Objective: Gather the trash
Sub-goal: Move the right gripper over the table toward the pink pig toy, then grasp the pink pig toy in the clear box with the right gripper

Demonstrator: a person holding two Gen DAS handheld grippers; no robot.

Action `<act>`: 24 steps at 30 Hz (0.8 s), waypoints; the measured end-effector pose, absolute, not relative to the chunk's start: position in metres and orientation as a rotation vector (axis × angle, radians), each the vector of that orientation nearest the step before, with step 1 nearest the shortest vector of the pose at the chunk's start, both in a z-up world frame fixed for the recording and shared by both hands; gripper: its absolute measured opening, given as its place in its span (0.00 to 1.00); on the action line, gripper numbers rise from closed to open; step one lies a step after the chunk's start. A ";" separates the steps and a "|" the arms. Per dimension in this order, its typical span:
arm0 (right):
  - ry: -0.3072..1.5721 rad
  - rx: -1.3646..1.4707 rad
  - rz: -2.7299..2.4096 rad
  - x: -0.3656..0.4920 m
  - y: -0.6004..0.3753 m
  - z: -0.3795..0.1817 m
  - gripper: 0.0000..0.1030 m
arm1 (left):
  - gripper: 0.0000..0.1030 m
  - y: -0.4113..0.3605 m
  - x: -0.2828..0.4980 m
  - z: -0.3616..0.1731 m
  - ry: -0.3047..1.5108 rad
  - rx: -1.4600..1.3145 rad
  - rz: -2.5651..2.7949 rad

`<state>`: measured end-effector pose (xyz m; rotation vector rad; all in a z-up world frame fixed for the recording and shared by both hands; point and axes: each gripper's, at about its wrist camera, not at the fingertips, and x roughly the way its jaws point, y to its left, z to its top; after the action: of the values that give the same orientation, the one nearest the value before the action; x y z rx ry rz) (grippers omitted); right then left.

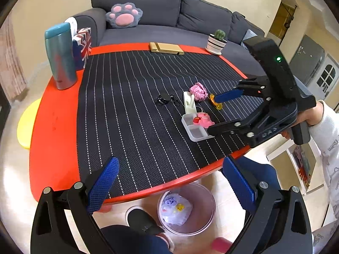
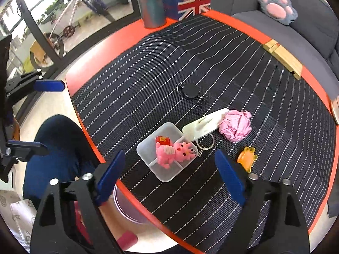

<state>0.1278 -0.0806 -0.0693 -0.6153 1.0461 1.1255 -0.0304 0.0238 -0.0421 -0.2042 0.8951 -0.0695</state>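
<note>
A crumpled pink paper ball [image 1: 198,91] [image 2: 235,128] lies on the striped mat next to a white plastic piece [image 2: 203,124]. An orange wrapper [image 2: 246,158] [image 1: 218,103] lies near it. A pink bin [image 1: 187,208] with trash inside stands on the floor under the table edge. My left gripper [image 1: 169,182] is open and empty above the bin and the table's near edge. My right gripper [image 2: 169,175] is open and empty, hovering over the clear tray [image 2: 167,148] with the pink toy keychain; in the left wrist view [image 1: 214,114] it hovers over these things.
On the red table [image 1: 55,131] stand a teal bottle [image 1: 60,56], a Union Jack tissue box [image 2: 188,2], a wooden stand [image 1: 166,47] and a potted cactus [image 1: 217,42]. A black badge reel [image 2: 189,90] lies mid-mat. A grey sofa [image 1: 169,17] is behind.
</note>
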 end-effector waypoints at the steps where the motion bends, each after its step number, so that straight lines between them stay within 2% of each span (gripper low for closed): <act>1: 1.046 -0.631 1.130 0.127 -0.078 -0.072 0.76 | 0.92 0.024 -0.030 -0.042 0.894 -0.206 -0.070; 8: 1.060 -0.665 1.141 0.130 -0.071 -0.082 0.56 | 0.92 0.030 -0.030 -0.043 0.894 -0.219 -0.063; 16: 1.059 -0.666 1.142 0.131 -0.070 -0.086 0.45 | 0.92 0.028 -0.030 -0.045 0.898 -0.225 -0.071; 21: 1.055 -0.681 1.132 0.131 -0.069 -0.087 0.45 | 0.92 0.027 -0.029 -0.047 0.902 -0.233 -0.076; 24: 1.052 -0.677 1.127 0.132 -0.069 -0.088 0.38 | 0.92 0.027 -0.029 -0.048 0.905 -0.232 -0.078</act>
<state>0.1317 -0.0687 -0.0877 -0.6773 1.0517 1.1269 -0.0286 0.0269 -0.0479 -0.2316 0.9050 -0.0780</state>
